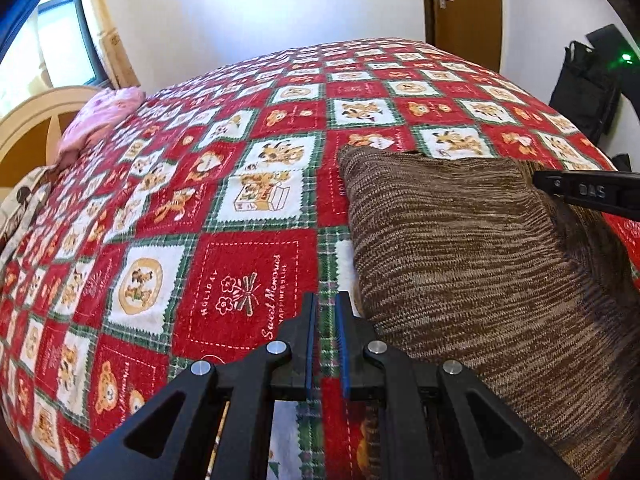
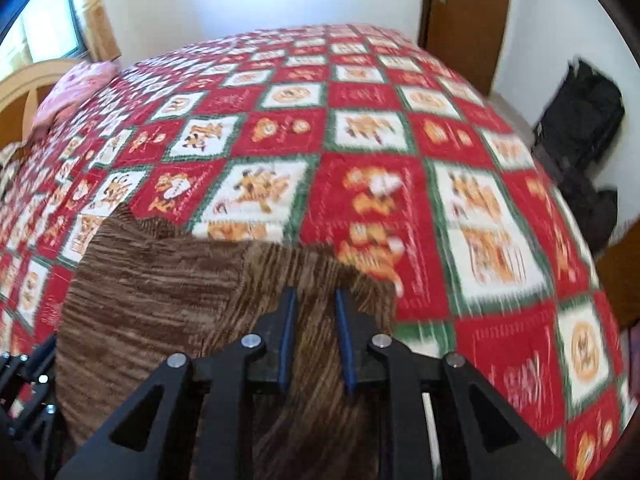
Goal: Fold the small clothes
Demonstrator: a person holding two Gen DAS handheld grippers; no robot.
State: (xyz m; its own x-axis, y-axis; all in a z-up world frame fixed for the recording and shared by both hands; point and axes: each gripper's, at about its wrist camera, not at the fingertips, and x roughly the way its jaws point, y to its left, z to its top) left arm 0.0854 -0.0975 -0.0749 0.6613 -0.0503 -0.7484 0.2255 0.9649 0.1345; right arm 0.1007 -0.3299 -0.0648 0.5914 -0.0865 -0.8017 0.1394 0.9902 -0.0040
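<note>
A brown knitted garment (image 1: 472,248) lies flat on the red patchwork bedspread (image 1: 224,208); it also shows in the right wrist view (image 2: 160,292). My left gripper (image 1: 325,300) is over bare bedspread just left of the garment's near edge, jaws slightly apart with nothing between them. My right gripper (image 2: 316,296) hovers over the garment's right part, jaws open and empty; one of its fingers shows in the left wrist view (image 1: 588,192) above the garment's far right corner. The right wrist view is motion-blurred.
A pink pillow (image 1: 100,116) lies at the bed's far left by a wooden headboard (image 1: 32,116). A black bag (image 2: 580,120) stands on the floor right of the bed. A wooden door (image 1: 468,4) is behind the bed.
</note>
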